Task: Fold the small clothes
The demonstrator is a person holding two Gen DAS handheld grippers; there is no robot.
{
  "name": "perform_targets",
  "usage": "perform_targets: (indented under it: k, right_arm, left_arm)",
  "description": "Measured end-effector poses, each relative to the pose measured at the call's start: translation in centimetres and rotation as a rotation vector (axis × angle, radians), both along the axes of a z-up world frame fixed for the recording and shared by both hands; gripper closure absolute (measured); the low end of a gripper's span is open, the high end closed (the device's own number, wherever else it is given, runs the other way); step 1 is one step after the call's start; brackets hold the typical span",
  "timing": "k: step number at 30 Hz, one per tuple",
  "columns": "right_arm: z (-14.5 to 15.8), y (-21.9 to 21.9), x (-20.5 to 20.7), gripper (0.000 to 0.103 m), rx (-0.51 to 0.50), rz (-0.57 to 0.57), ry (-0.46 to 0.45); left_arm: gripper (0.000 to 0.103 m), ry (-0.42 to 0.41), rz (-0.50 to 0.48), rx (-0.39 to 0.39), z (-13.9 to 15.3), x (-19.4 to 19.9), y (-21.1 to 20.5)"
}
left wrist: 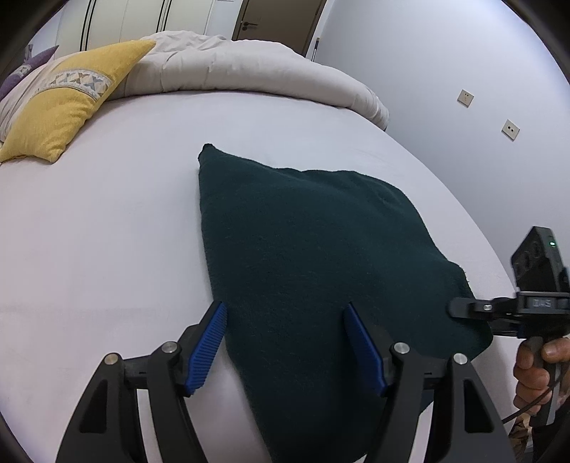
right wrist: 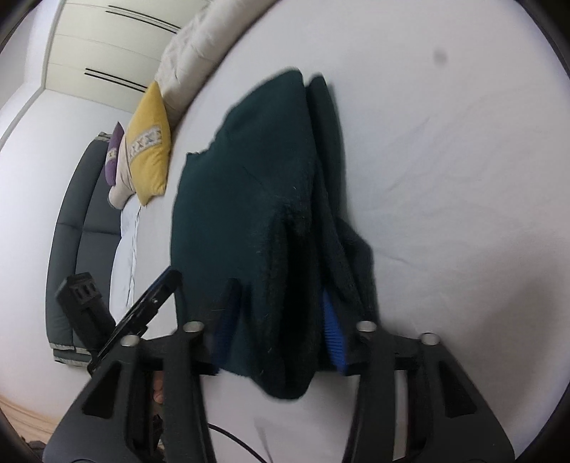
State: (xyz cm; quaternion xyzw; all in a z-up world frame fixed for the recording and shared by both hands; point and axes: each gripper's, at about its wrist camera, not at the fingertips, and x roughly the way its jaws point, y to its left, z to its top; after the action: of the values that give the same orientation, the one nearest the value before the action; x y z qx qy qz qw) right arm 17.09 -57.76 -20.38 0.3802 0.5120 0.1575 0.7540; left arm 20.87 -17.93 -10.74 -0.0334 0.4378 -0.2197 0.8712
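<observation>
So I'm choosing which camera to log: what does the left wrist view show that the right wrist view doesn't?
Left wrist only: wall sockets, a door, and the person's hand on the right gripper.
Right wrist only: a grey sofa, and layered cloth between its wide-open fingers.
Both: the dark green cloth on the bed, the yellow pillow, and the left gripper.

The left tool (left wrist: 285, 345) was held low with its blue-padded fingers (left wrist: 208, 347) spread wide apart. The right tool (right wrist: 278, 320) had its fingers parted too, dark fabric bunched between them. A bare hand (left wrist: 534, 374) gripped the right tool's handle.
</observation>
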Motion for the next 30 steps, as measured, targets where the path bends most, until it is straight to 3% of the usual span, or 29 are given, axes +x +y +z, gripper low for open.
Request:
perform_targets:
  k: [3, 6, 8, 12, 16, 18, 20, 21, 25, 28, 30]
  right_arm:
    - [-1.4, -0.5, 1.0, 0.080, 0.106, -0.044, 0.009]
    - [-1.9, -0.8, 2.0, 0.081, 0.155, -0.061, 0.008]
    - [-1.8, -0.9, 2.4, 0.090, 0.140, -0.058, 0.006]
    - [-0.6, -1.1, 1.6, 0.093, 0.078, -0.063, -0.030]
    - [0.9, -2.7, -0.3, 0.093, 0.101, -0.065, -0.105]
    - [-1.5, -3.0, -0.1, 0.093, 0.067, -0.049, -0.043]
    - [-3.9, -3.7, -0.3, 0.095, 0.121, -0.070, -0.024]
    - [-3.9, -4.2, -0.7, 0.094, 0.156, -0.093, -0.046]
    - [-2.7, -3.8, -1.3, 0.090, 0.110, -0.092, -0.065]
    - [-1.2, -3.4, -2.3, 0.083, 0.109, -0.087, -0.054]
    - [-0.1, -3.2, -3.4, 0.073, 0.102, -0.064, -0.079]
  left_arm:
    - [0.033, -0.004, 0.000, 0.017, 0.0, 0.0, -0.4]
    - [0.032, -0.005, -0.001, 0.025, 0.0, 0.3, -0.6]
    - [0.032, -0.005, 0.000, 0.026, 0.0, 0.4, -0.6]
    - [0.032, -0.019, -0.002, 0.025, 0.5, 0.3, -0.9]
    - [0.032, -0.067, -0.031, 0.024, 1.3, 0.0, -1.9]
    - [0.032, -0.064, -0.042, 0.081, 0.5, 0.6, -3.0]
    - [0.028, -0.054, -0.054, 0.111, -0.4, 0.9, -3.5]
    - [0.027, -0.066, -0.061, 0.121, -0.5, 0.8, -3.6]
    - [0.027, -0.056, -0.063, 0.100, -0.3, 0.9, -2.9]
    - [0.027, -0.048, -0.057, 0.096, -0.4, 1.1, -2.8]
    - [0.027, -0.052, -0.057, 0.101, -0.4, 1.0, -2.9]
